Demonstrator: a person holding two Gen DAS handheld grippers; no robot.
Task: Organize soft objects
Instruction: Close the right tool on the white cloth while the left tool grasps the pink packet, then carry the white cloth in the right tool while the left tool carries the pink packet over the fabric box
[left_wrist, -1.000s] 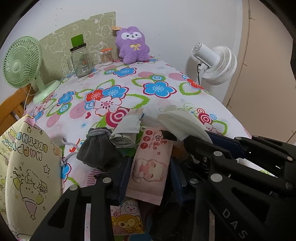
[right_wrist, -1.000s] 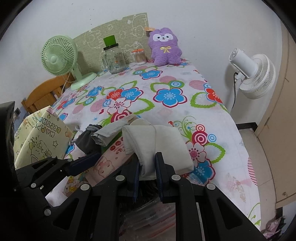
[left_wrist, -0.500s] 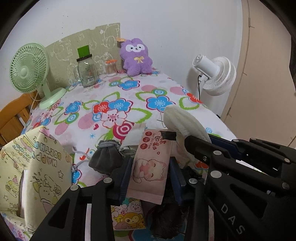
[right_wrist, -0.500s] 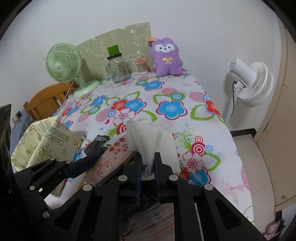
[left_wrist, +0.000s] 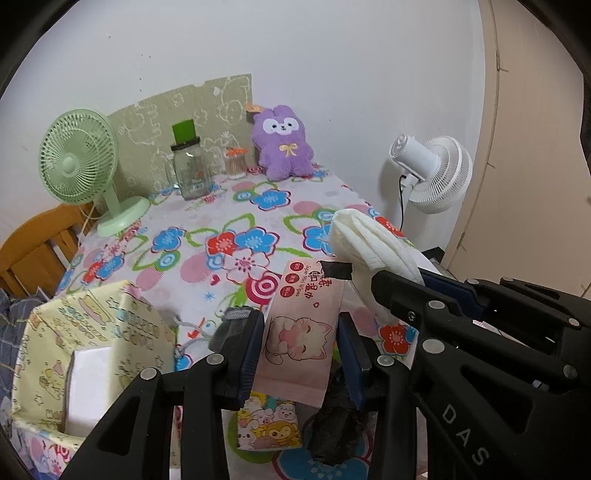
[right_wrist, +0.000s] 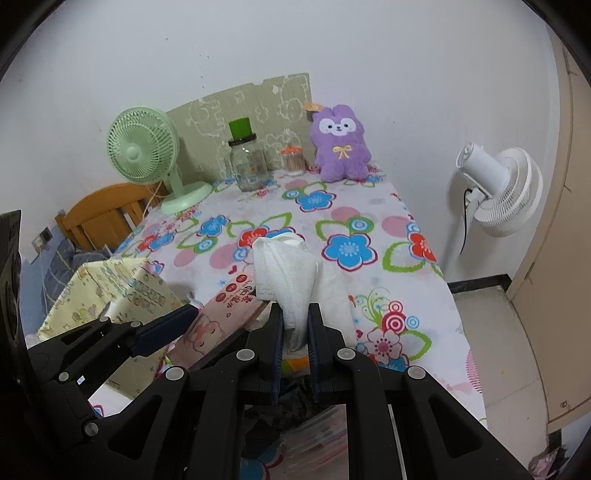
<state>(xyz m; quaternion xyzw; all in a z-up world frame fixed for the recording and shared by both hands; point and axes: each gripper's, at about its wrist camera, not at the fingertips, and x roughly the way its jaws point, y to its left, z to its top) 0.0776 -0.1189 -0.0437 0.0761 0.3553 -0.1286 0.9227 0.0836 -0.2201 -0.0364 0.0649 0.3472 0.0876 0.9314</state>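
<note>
The wipes pack (left_wrist: 295, 336) is a flat pink pouch printed with a cartoon cat and red round labels near its top edge. It stands roughly upright, clamped at both side edges between the blue pads of the left hand-held gripper (left_wrist: 300, 345), clear of the desk (left_wrist: 258, 206). The white cloth (right_wrist: 291, 273) is a folded, quilted-textured towel. Its lower end is pinched between the pads of the right hand-held gripper (right_wrist: 295, 325); the bunched upper part rises above them. It sits just beside the wipes pack, to the right. A grey drawstring pouch (left_wrist: 232, 321) lies on the desk, mostly hidden behind the left finger.
</note>
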